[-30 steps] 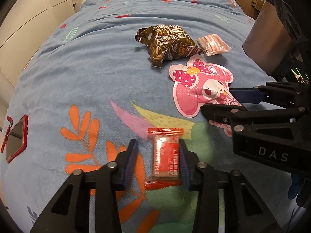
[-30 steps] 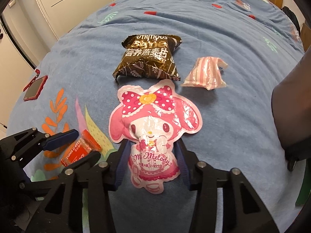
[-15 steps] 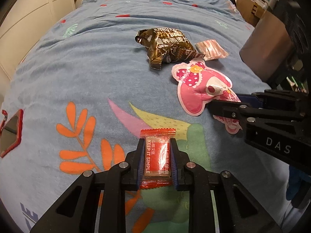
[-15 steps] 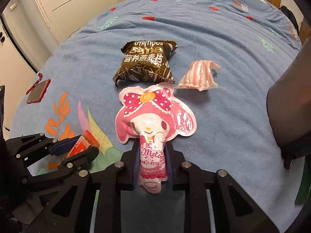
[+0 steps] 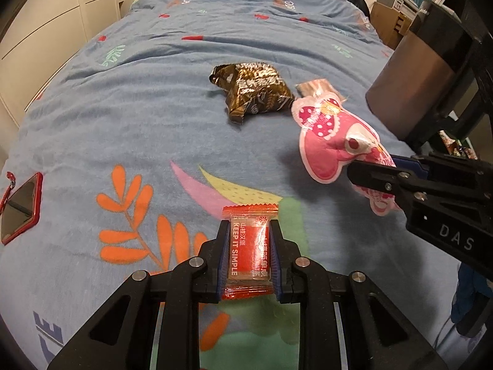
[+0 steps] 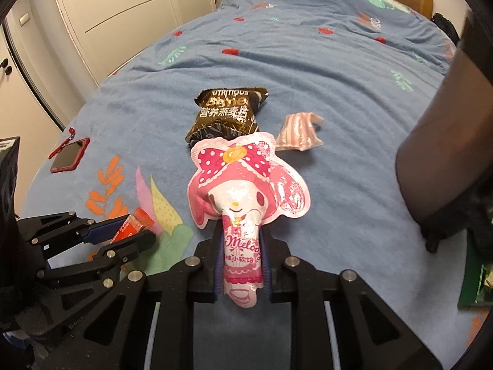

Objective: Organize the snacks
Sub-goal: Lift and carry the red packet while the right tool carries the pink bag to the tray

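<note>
- Red rectangular plastic snack sachet (image 5: pixel 249 246) is being clenched by the left gripper (image 5: pixel 249 252), nearer than the brown foil snack bag (image 5: pixel 255 92).
- Pink character-shaped foil candy pouch (image 6: pixel 243 191) is being clamped by the right gripper (image 6: pixel 242 265), just before that bag.
- Pick-up step is being completed; both packets likely need carrying to one grouping spot.

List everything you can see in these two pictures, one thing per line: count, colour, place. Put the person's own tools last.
Red snack packet: one, red, held in the left gripper.
Pink candy bag: one, pink and white, held in the right gripper.
Brown snack bag: one, dark brown, lying mid-bed.
Striped wrapper: one, pink-striped, right of the brown snack bag.
Mirror: one, red-framed, at the bed's left edge.
Bedspread: one, blue, patterned.
Wardrobe: cream, left of the bed.
Left gripper: black, jaws shut.
Right gripper: black, jaws shut.
</note>
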Demonstrator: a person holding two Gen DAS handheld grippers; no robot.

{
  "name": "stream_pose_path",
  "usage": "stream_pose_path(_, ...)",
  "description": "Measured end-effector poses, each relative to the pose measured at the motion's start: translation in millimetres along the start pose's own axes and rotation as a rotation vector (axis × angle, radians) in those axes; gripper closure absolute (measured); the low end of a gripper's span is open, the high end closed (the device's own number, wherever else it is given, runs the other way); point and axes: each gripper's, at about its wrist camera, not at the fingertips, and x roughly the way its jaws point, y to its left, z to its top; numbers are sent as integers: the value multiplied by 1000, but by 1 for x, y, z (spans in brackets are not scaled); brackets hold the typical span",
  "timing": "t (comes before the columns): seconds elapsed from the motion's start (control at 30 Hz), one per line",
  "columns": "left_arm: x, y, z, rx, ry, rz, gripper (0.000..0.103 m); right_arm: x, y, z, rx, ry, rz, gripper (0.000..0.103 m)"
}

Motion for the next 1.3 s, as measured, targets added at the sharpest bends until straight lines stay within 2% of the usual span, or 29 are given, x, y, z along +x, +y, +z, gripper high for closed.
stream_pose_path(0.33, -30, -7, -8, -7, -24, -38, 83, -35, -3, -26, 7, -16, -7, 103)
stream_pose_path(0.7, -56, -32, -16, 45, -67, 28, 83, -64, -12, -53, 34, -21, -36, 103)
stream_pose_path(1.3, -88, -65, -28, 112, -104, 36, 83, -103, -22, -82, 85, -59, -65, 103)
